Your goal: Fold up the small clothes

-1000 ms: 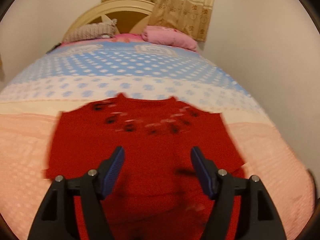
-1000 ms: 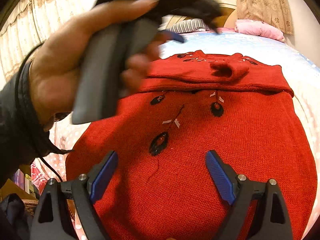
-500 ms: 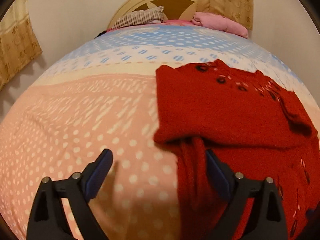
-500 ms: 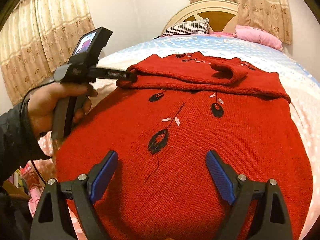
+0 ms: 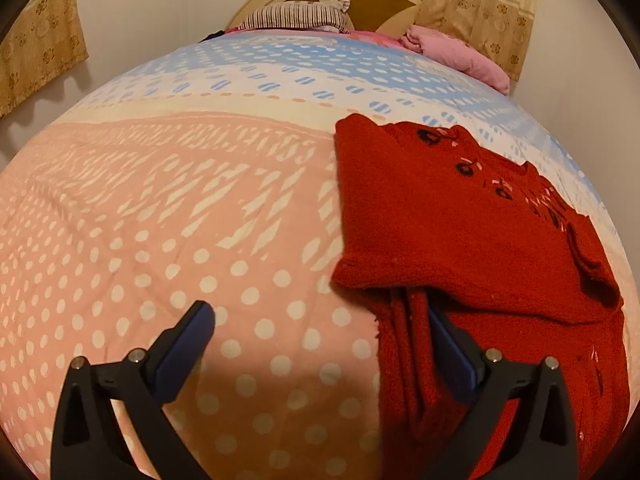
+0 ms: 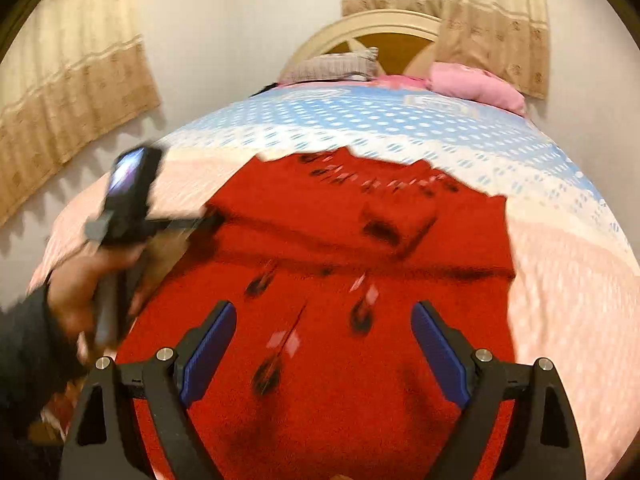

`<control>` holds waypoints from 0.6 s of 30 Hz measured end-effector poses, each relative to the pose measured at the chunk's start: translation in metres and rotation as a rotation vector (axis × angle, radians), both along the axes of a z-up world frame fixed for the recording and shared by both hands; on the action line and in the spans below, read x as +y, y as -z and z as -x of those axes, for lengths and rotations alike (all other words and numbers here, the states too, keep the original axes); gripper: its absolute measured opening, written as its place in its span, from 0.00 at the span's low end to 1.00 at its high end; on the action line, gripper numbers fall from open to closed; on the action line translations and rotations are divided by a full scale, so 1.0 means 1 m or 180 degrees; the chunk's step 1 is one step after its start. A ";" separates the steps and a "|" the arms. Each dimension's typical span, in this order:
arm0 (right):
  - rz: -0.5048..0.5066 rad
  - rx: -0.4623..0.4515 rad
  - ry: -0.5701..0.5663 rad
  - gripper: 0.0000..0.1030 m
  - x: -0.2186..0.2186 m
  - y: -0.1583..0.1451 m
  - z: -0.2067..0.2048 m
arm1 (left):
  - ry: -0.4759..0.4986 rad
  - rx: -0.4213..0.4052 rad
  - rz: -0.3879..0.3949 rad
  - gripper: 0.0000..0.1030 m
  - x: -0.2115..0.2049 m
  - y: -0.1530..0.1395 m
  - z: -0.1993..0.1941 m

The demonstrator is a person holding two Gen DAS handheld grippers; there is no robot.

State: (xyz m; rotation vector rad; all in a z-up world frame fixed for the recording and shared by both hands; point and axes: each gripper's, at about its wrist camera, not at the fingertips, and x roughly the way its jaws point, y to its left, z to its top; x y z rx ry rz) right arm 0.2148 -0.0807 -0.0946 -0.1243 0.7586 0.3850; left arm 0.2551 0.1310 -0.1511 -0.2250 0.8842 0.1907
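Note:
A red knitted sweater [image 6: 340, 352] with dark embroidered flowers lies flat on the bed, its top part folded down over the body [image 5: 460, 232]. My left gripper [image 5: 320, 332] is open and empty, low at the sweater's left edge, its right finger over the red knit and its left finger over the bedspread. It also shows in the right wrist view [image 6: 132, 208], held in a hand at the sweater's left side. My right gripper [image 6: 322, 340] is open and empty above the sweater's lower body.
The bed has a pink, white and blue dotted bedspread [image 5: 160, 220]. A striped pillow [image 5: 296, 16] and a pink pillow [image 5: 456, 52] lie at the cream headboard [image 6: 380, 28]. Curtains [image 6: 60, 80] hang on the wall to the left and behind the headboard.
My left gripper has swung from over the sweater to its left edge and dropped low. My right gripper has pulled back and up a little; its view is blurred.

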 end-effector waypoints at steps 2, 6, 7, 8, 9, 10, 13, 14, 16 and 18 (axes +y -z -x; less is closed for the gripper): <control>0.0227 -0.0044 0.0161 0.73 0.003 0.002 -0.029 | -0.0008 -0.0025 0.0027 1.00 0.002 -0.001 0.003; 0.0227 0.0189 0.0374 0.62 0.004 0.017 -0.082 | -0.0017 -0.0028 -0.0016 1.00 -0.001 0.000 0.002; 0.0257 0.0188 0.0383 0.62 0.008 0.020 -0.089 | -0.0015 -0.0022 -0.0021 1.00 -0.001 0.000 0.001; 0.0305 0.0185 0.0367 0.62 0.012 0.023 -0.094 | -0.0014 -0.0021 -0.0017 1.00 0.000 0.000 0.001; 0.0373 0.0185 0.0342 0.62 0.017 0.027 -0.098 | -0.0013 -0.0022 -0.0011 1.00 0.000 0.000 0.001; 0.0440 0.0171 0.0332 0.61 0.022 0.031 -0.102 | -0.0013 -0.0024 -0.0009 1.00 0.001 0.000 0.001; 0.0703 0.0029 0.0344 0.27 0.028 0.038 -0.106 | -0.0012 -0.0027 0.0007 1.00 0.001 0.000 0.002; 0.0649 0.0017 0.0352 0.07 0.027 0.038 -0.106 | -0.0011 -0.0027 0.0015 1.00 0.002 0.000 0.002; 0.0449 -0.0060 0.0400 0.07 0.015 0.030 -0.102 | -0.0011 -0.0022 0.0009 1.00 0.001 0.001 0.001; 0.0336 -0.0172 0.0429 0.07 0.004 0.020 -0.097 | -0.0013 -0.0016 -0.0009 1.00 0.001 0.001 0.001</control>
